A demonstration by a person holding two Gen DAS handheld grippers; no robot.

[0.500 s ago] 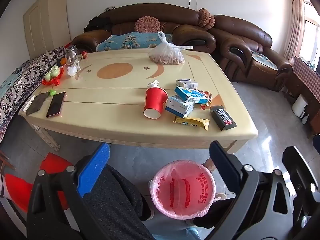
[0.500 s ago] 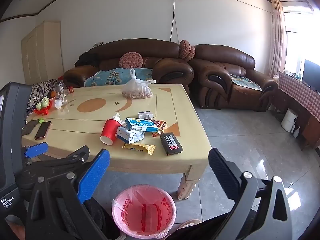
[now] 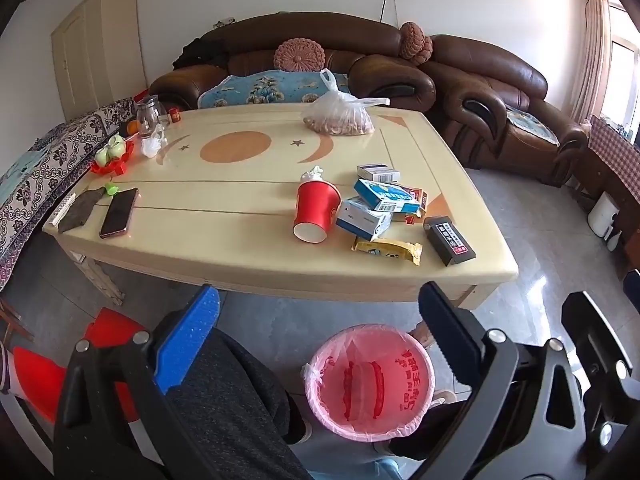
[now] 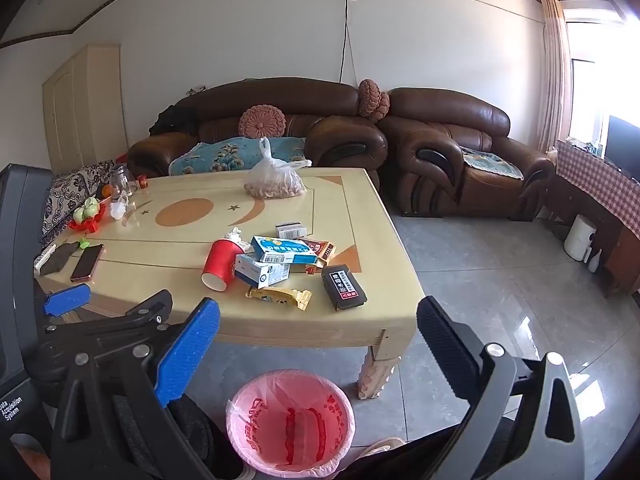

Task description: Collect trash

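Presently catalogued, places given from the jaws.

Left gripper (image 3: 320,316): jaws spread wide, nothing between them; blue pad to one side, black pad to the other; tilted down toward the floor.
Right gripper (image 4: 318,316): jaws likewise spread wide and empty; seen at the right edge of the left wrist view.

Bin (image 3: 370,380): pink liner, on the floor, below and between the left jaws, nearer the black pad; in the right wrist view (image 4: 291,420) low between the jaws. No trash made out inside.

Counter (image 3: 240,216): cream top with orange inlay, ahead of and above both pairs of jaws.

Trash, clustered on the near right part of the counter, beyond the gap of the left jaws:
- red paper cup (image 3: 316,210), on its side, mouth toward the jaws, white scrap at its far end;
- white-and-blue box (image 3: 362,220), touching the cup;
- blue box (image 3: 386,196), lying across the white-and-blue one;
- small white box (image 3: 378,172), just behind;
- yellow wrapper (image 3: 388,250), nearest the counter edge;
- black box (image 3: 449,240), farthest toward the black pad.

Other counter items: bag of nuts (image 3: 340,120) far ahead; phone (image 3: 119,212) toward the blue-pad side.

Person's knee (image 3: 228,392), dark trousers, under the left blue pad.
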